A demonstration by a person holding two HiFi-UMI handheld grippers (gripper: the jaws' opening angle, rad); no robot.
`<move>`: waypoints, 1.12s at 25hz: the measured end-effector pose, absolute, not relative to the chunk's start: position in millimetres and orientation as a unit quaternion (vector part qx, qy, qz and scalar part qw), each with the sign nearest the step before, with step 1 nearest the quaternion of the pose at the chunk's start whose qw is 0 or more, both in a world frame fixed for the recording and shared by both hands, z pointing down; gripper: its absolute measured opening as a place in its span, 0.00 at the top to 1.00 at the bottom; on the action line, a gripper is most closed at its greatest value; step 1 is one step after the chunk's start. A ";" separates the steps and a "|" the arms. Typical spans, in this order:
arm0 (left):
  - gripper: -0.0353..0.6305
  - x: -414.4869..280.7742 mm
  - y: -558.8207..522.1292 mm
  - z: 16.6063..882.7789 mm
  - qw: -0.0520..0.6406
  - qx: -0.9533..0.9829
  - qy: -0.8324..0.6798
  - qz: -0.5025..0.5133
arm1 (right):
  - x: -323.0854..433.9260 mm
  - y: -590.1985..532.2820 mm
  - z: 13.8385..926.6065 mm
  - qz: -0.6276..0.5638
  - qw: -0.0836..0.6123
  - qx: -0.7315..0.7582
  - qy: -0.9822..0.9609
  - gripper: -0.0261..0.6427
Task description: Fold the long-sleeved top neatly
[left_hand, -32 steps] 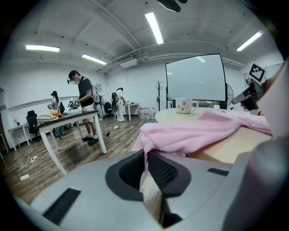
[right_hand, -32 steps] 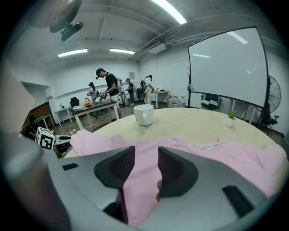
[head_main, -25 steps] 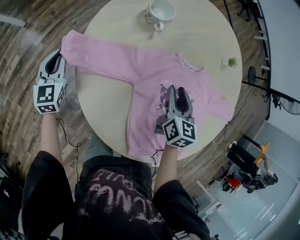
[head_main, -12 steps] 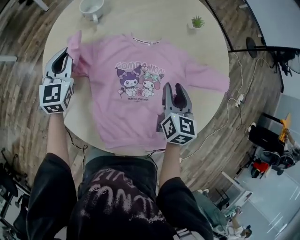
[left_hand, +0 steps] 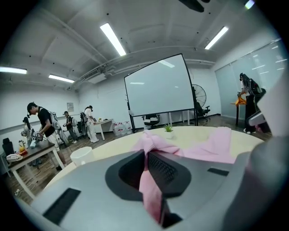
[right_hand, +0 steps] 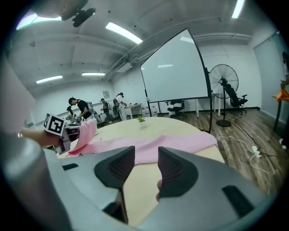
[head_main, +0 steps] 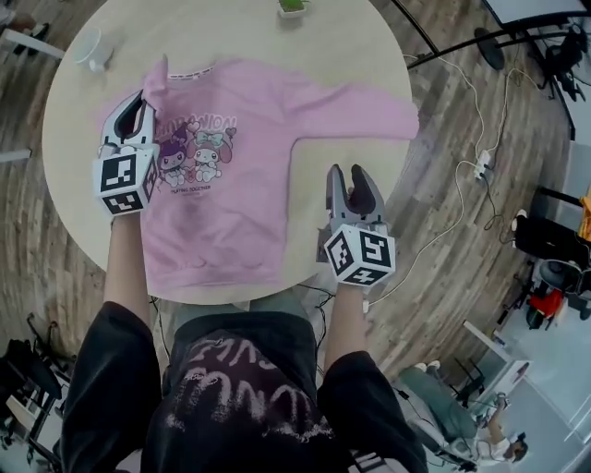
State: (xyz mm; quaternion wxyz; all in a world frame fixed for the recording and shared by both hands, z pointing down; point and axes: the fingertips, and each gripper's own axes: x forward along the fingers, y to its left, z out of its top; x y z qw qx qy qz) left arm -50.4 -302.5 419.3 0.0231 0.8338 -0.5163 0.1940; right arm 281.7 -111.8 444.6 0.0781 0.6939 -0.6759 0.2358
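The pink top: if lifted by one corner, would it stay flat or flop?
Probably flops: where the left gripper pinches the pink top, the cloth bunches into limp folds. Likely light, since one small pinch holds a fold up. Its spread sleeve would probably drag across the table.

A round, pale wooden table [head_main: 355,65] carries a pink top [head_main: 245,185] lying front up, one sleeve reaching the table's right edge. A white cup [head_main: 92,48] sits near the far-left rim and a small potted plant [head_main: 293,6] at the far edge.
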 end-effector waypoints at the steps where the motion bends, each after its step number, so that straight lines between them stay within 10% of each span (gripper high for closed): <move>1: 0.90 -36.9 -302.7 423.0 0.024 0.834 -0.515 0.199 | 293.4 -109.8 447.7 0.240 0.076 0.695 -0.673 0.71; 11: 0.74 35.3 -289.3 470.2 0.044 0.848 -0.466 0.250 | 346.7 -92.9 465.6 0.262 0.058 0.720 -0.640 0.71; 28: 0.79 70.8 -265.8 482.6 0.069 0.863 -0.431 0.256 | 465.1 -79.9 488.8 0.304 0.002 0.762 -0.572 0.71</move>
